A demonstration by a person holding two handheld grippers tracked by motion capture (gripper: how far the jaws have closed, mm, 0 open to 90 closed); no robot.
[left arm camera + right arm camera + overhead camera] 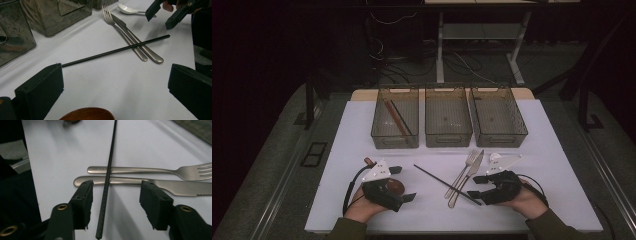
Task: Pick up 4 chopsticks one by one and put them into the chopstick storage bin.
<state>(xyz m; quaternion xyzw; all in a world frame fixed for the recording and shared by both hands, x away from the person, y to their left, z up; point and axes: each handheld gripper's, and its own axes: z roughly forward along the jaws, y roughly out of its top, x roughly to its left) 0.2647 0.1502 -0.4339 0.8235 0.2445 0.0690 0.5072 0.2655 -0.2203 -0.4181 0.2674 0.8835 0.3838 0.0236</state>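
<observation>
Right gripper (116,202) positioned low over white table cover (537,130), jaws spread wide, straddling near end of black chopstick (108,175) without contact on either side. Chopstick laid diagonally across handles of fork (150,170) and knife (140,182), both parallel and just beside each other on the cover. Left gripper (115,85) held near front-left part of the cover, jaws likewise spread apart and gripping nothing, aimed toward far end of the chopstick; that end partly hidden behind one jaw in left gripper view. Wooden spoon (87,115) placed directly under left gripper, cut off by bottom edge of that view. White spoon (127,9) located beyond fork tines, handle hidden behind right gripper. Three clear bins (449,117) lined up along far edge of the cover, side by side; left bin loaded with one brown and one dark stick, contents otherwise hard to make out. Open cover available between bins and cutlery, and between both grippers. Surroundings beyond table dark and indistinct
</observation>
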